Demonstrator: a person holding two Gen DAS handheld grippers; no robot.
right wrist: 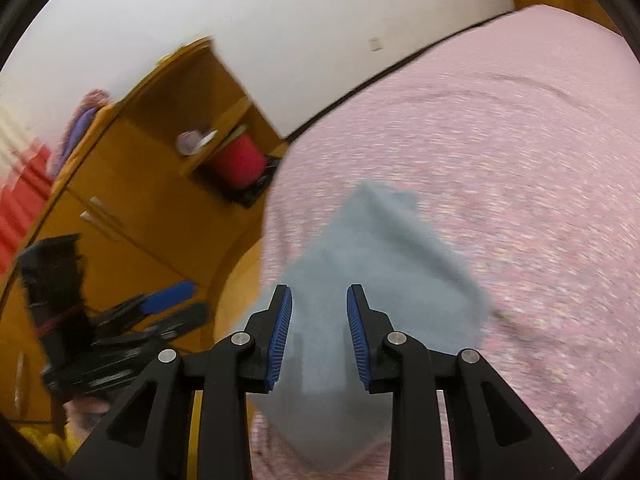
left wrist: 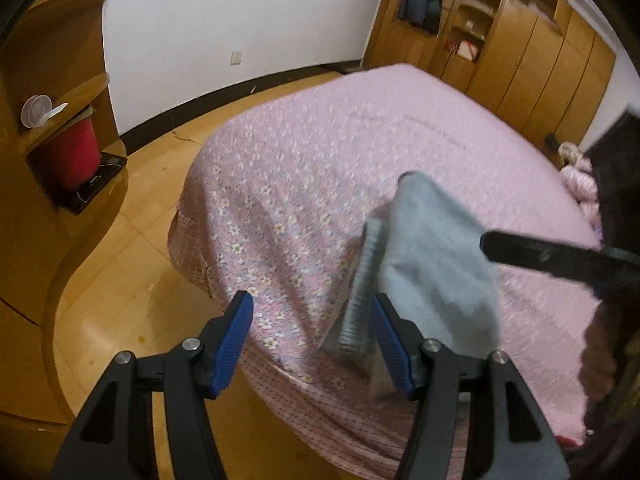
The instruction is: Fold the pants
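Light grey-blue pants (left wrist: 436, 264) lie bunched in a folded heap on the pink floral bedspread (left wrist: 320, 160) near the bed's edge; a ribbed waistband (left wrist: 360, 304) shows at their left side. My left gripper (left wrist: 312, 336) is open, its right finger beside the waistband, nothing between the pads. In the right wrist view the pants (right wrist: 372, 256) lie just beyond and under my right gripper (right wrist: 319, 336), which is open with the cloth seen between its fingers, not pinched. The view is blurred. The right gripper's black finger (left wrist: 560, 256) shows at the right of the left wrist view.
A wooden floor (left wrist: 132, 280) lies left of the bed. A curved wooden shelf unit (left wrist: 52, 120) holds a red container (left wrist: 76, 152). Wooden wardrobes (left wrist: 520, 52) line the far wall. Pink bedding (left wrist: 580, 184) sits at the bed's right end.
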